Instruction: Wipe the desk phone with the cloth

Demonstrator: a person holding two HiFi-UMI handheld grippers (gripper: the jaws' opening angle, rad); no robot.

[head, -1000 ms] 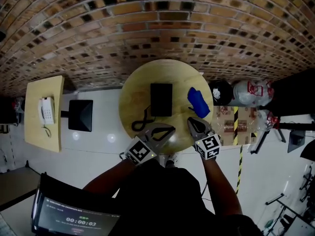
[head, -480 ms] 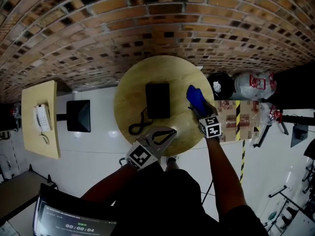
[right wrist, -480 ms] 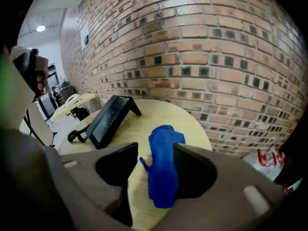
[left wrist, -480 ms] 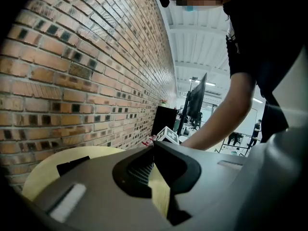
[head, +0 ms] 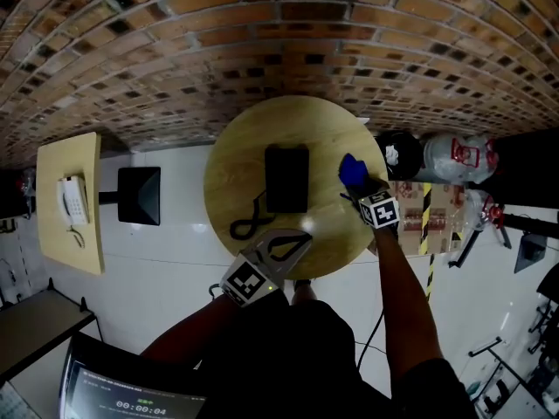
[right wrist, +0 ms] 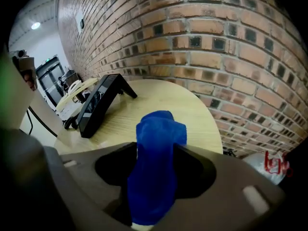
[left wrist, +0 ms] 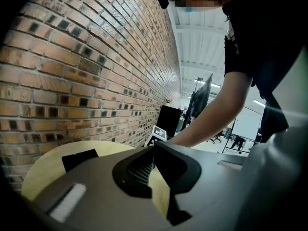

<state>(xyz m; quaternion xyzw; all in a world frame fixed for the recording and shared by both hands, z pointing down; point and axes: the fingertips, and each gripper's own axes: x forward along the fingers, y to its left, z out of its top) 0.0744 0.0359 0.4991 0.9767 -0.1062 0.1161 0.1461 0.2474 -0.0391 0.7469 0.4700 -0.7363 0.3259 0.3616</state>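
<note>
Two arms forward: right gripper (head: 356,187) on cloth (head: 350,168), left gripper (head: 299,236) over table (head: 253,138).

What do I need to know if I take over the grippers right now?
Right gripper: shut on the blue cloth, at the right side of the table.
Left gripper: shut, empty, over the table's near edge.
Phone: mid-table, left of the cloth, not touching it.
Done: cloth gripped.
Left: bring the cloth to the phone and wipe it.
</note>
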